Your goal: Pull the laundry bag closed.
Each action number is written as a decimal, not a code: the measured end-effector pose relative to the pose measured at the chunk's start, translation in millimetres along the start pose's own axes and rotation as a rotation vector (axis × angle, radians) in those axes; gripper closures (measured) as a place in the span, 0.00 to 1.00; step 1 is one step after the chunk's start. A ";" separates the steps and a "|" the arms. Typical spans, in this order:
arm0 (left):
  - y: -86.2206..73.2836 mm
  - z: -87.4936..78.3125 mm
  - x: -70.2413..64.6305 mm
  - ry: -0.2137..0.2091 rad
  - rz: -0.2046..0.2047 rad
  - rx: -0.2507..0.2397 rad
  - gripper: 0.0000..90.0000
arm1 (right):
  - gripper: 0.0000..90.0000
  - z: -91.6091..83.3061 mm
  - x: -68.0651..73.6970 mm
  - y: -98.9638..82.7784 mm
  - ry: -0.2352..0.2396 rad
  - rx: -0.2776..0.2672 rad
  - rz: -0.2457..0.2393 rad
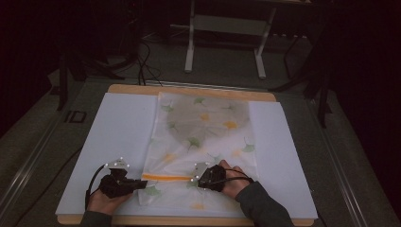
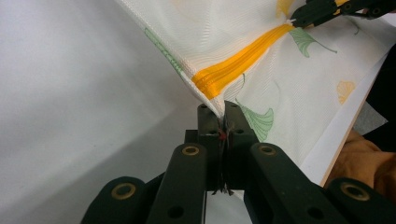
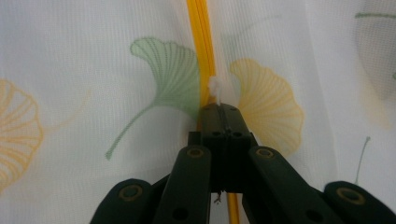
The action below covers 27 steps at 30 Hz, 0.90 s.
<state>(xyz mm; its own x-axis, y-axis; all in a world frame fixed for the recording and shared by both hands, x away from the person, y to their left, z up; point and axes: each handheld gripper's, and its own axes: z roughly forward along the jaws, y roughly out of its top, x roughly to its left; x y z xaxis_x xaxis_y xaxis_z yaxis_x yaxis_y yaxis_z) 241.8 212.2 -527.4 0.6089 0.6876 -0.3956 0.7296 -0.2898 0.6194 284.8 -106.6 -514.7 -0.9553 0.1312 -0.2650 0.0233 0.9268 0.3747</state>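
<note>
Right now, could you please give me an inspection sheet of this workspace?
Surface: white sheet over a wooden board.
Job's things: leaf-print mesh bag lying flat; orange zipper near its front end.
Clutter: nothing seen.
Grippers: left claw shut on the bag's corner at the zipper's end; right claw shut on the white zipper pull.
Cables: black cable loops by the left claw.
Surroundings: dark floor, metal stand behind.
</note>
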 end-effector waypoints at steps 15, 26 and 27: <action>-0.4 -0.6 0.4 0.002 0.000 -0.002 0.98 | 1.00 -6.4 -1.5 -14.5 -0.017 0.020 0.001; -0.5 -0.8 0.4 0.004 0.001 -0.003 0.98 | 1.00 -9.2 -1.8 -21.7 -0.026 0.022 0.023; -0.5 -0.8 0.3 0.004 0.001 -0.004 0.98 | 1.00 -9.7 -2.0 -23.0 -0.027 0.023 0.025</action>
<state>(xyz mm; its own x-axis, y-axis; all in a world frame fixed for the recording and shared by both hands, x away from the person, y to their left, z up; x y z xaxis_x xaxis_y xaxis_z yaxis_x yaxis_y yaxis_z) 241.3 213.1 -527.2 0.6085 0.6901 -0.3918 0.7277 -0.2883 0.6224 283.3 -131.6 -514.2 -0.9459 0.1638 -0.2800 0.0543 0.9309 0.3613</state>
